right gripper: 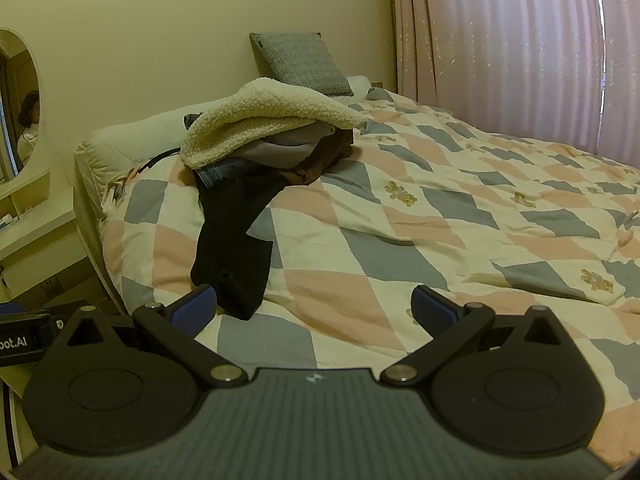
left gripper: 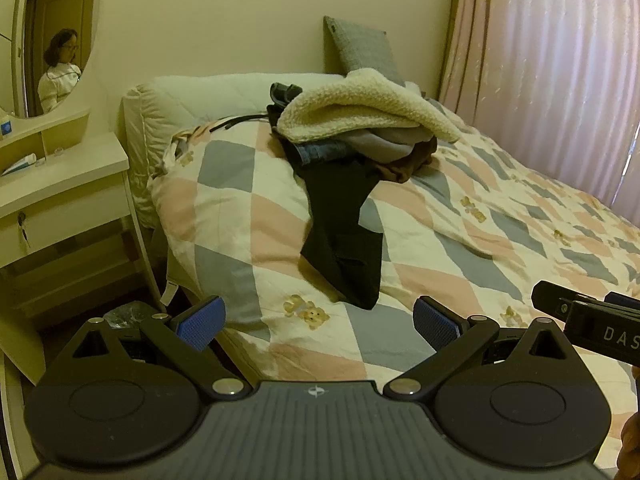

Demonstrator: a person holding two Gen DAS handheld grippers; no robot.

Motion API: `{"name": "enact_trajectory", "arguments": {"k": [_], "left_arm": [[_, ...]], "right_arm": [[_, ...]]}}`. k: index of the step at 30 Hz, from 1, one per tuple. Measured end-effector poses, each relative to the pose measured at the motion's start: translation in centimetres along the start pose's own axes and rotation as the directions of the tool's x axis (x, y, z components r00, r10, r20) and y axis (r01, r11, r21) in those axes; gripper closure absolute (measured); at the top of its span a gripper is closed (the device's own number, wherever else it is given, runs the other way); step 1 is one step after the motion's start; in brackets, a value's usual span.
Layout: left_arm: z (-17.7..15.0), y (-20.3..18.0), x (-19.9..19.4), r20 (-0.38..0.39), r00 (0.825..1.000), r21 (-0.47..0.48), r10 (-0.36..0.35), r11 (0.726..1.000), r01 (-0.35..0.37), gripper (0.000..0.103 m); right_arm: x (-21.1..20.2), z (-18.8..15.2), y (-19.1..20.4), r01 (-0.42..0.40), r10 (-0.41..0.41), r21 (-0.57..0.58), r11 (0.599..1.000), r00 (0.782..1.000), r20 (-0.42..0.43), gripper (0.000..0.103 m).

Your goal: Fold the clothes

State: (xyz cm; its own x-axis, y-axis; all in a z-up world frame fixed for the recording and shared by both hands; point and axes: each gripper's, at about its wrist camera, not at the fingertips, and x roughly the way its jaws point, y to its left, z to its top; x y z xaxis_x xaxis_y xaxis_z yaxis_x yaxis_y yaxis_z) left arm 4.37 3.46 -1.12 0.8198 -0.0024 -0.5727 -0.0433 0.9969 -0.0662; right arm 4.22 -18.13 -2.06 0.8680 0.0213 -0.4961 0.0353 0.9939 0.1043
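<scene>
Clothes [left gripper: 352,136] lie heaped on the bed [left gripper: 460,232]; left gripper [left gripper: 318,322] and right gripper [right gripper: 314,312] jaws spread wide, empty.

Clothes pile [left gripper: 352,136] on quilt [left gripper: 460,240], cushion [left gripper: 362,50] behind.

- A pile of clothes [left gripper: 360,136] is sitting on the checked quilt near the head of the bed, unfolded and heaped loosely.
- A cream fleece garment [left gripper: 360,110] is lying on top, draping over the whole heap.
- Grey [left gripper: 390,142], brown [left gripper: 412,164] and denim [left gripper: 320,152] pieces are showing beneath it, crumpled together.
- A black garment [left gripper: 344,232] is trailing out from under the pile, stretching flat down the quilt toward the near edge.
</scene>
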Motion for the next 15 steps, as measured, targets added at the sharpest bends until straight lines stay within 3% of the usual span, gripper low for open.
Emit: {"name": "enact_trajectory", "arguments": {"k": [8,15], "left_arm": [[0.4,-0.5,3.0,-0.013,0.999,0.027,0.036,0.999,-0.036,0.000],[1.5,-1.8,8.6,-0.061,0.998,0.049,0.033,0.998,-0.030,0.000]], "right_arm": [[3.8,0.7,-0.1,-0.003,0.003,-0.015,1.000,0.999,-0.033,0.000],[9.9,1.2,-1.4,-0.014,0.015,0.012,1.000,0.997,-0.080,0.000]]}}
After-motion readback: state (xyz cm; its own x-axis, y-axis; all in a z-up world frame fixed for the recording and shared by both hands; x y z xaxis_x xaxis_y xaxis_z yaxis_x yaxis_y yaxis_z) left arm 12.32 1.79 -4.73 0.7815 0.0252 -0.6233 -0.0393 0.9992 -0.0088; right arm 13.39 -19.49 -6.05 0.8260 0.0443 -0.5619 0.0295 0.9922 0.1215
